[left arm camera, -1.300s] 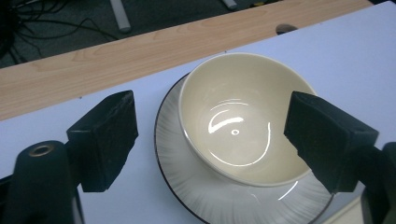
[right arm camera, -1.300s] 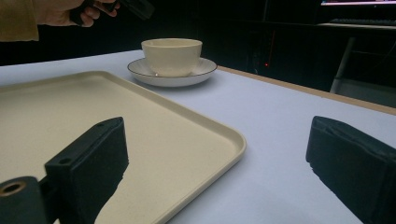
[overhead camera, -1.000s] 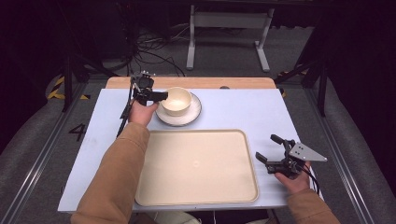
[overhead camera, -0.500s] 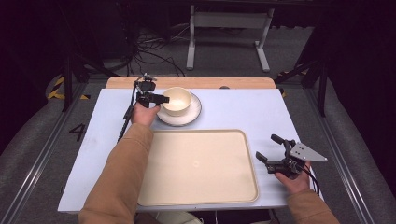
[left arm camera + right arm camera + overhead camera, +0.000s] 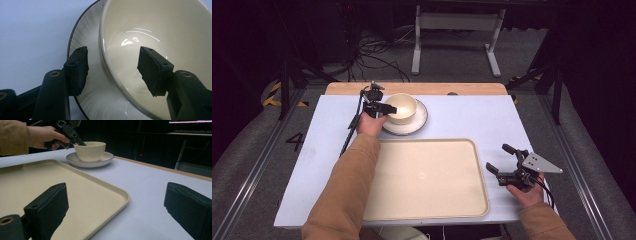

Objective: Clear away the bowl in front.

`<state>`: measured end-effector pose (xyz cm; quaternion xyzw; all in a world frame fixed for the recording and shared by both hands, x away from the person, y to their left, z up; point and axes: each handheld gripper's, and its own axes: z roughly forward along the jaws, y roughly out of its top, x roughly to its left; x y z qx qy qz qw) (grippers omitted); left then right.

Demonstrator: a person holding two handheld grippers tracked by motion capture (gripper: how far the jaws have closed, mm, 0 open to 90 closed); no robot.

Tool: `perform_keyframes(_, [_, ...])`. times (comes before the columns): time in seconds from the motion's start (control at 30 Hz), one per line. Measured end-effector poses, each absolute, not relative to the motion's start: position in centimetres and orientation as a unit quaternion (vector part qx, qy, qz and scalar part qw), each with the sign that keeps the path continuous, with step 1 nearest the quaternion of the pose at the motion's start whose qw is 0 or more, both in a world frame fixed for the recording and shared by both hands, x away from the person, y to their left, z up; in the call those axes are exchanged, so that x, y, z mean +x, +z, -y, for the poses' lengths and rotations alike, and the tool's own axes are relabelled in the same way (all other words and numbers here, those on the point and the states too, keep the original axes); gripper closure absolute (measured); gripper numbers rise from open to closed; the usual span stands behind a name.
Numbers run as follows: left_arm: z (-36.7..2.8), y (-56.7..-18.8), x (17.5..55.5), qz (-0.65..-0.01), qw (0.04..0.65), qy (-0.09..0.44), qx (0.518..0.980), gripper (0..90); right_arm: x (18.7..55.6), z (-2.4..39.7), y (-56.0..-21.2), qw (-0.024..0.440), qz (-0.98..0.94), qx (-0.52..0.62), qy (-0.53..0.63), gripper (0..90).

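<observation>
Matte blue table [image 5: 462,120], glossy round bowl [image 5: 401,107], ribbed saucer [image 5: 418,125]

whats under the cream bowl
The bowl sits on a dark-rimmed saucer, whose ring shows around it. The saucer's centre is covered by the bowl, as is the table beneath.

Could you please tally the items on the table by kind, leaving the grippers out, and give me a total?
Bowl: 1, cream, standing on the plate
Plate: 1, dark-rimmed
Tray: 1, cream
Total: 3
</observation>
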<state>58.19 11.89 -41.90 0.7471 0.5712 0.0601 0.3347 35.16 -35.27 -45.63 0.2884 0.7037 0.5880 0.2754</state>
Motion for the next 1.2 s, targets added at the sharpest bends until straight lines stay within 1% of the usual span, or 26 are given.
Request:
perform_keyframes(0.13, [-11.82, -42.05, 58.26, -0.574, 0.331, 0.048, 0.747, 49.7, 35.16, 35.27, -45.63, 0.275, -0.704, 0.288, 0.588, 5.8])
perform_keyframes(0.2, [-11.78, -42.18, 58.3, -0.578, 0.326, 0.045, 0.747, 54.6, 35.16, 35.27, -45.63, 0.275, -0.704, 0.288, 0.588, 5.8])
perform_keyframes(0.33, [-11.73, -42.35, 58.36, -0.58, 0.323, 0.042, 0.747, 59.6, 35.17, 35.27, -45.63, 0.275, -0.705, 0.287, 0.588, 5.9])
perform_keyframes(0.47, [-11.57, -42.33, 58.41, -0.591, 0.318, 0.042, 0.74, 62.0, 35.17, 35.27, -45.63, 0.275, -0.704, 0.288, 0.588, 5.9])
perform_keyframes(0.57, [-11.62, -42.35, 58.5, -0.601, 0.314, 0.044, 0.733, 69.3, 35.17, 35.27, -45.63, 0.276, -0.704, 0.288, 0.588, 6.0])
perform_keyframes(0.77, [-11.57, -42.23, 58.59, -0.625, 0.309, 0.043, 0.716, 74.7, 35.16, 35.26, -45.63, 0.276, -0.704, 0.288, 0.588, 6.0])
perform_keyframes(0.9, [-11.6, -42.15, 58.57, -0.632, 0.304, 0.047, 0.711, 80.8, 35.16, 35.27, -45.63, 0.275, -0.703, 0.288, 0.589, 6.0])
perform_keyframes(1.2, [-11.22, -41.85, 58.56, -0.638, 0.296, 0.054, 0.709, 82.8, 35.18, 35.31, -45.63, 0.275, -0.703, 0.288, 0.589, 6.0])
